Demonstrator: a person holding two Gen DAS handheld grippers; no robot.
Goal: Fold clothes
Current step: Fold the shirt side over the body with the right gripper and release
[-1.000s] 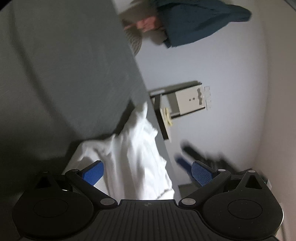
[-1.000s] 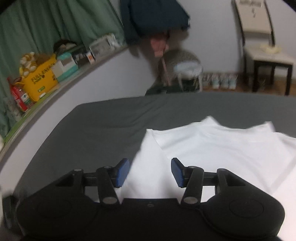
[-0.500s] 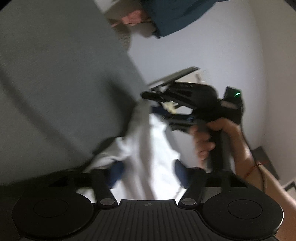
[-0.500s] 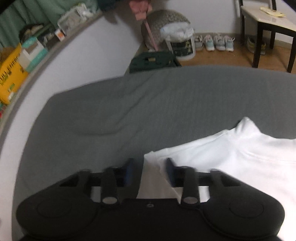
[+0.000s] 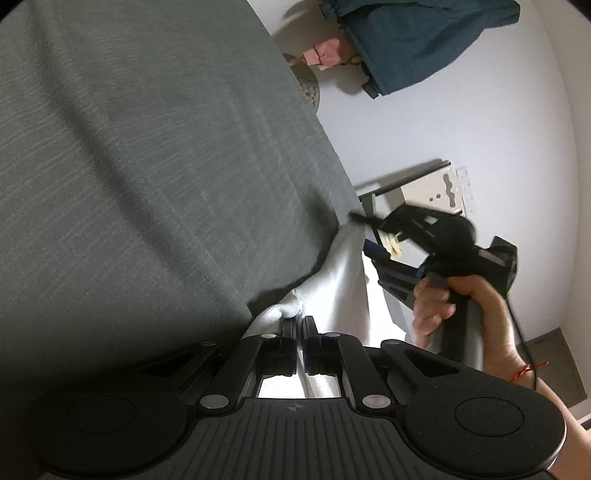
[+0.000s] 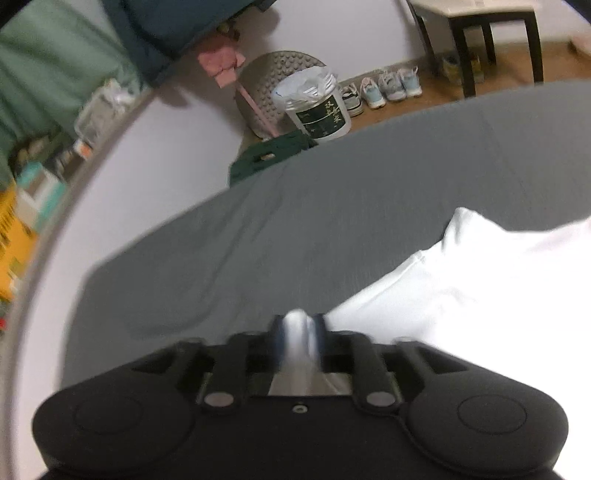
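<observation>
A white shirt (image 5: 340, 273) lies on the grey bed sheet (image 5: 166, 166), near its edge. My left gripper (image 5: 299, 325) is shut on a bunched edge of the shirt, and cloth shows between its fingers. In the left wrist view a person's hand (image 5: 443, 295) holds my right gripper (image 5: 364, 232) at the shirt's far end. In the right wrist view, blurred, the right gripper (image 6: 300, 325) has a fold of the white shirt (image 6: 461, 288) pinched between narrow jaws that are opening. The sheet (image 6: 332, 206) stretches ahead of it.
Beyond the bed's far edge stand a white lined bucket (image 6: 317, 107), a dark green box (image 6: 269, 158), several shoes (image 6: 384, 86) and a dark-legged stool (image 6: 480, 22). A dark blue garment (image 5: 413, 40) hangs on the wall. A cluttered ledge (image 6: 37, 184) runs along the left.
My left gripper went from wide open to shut on the shirt's edge. My right gripper dropped to the shirt's corner, narrowed onto it and came into the left wrist view.
</observation>
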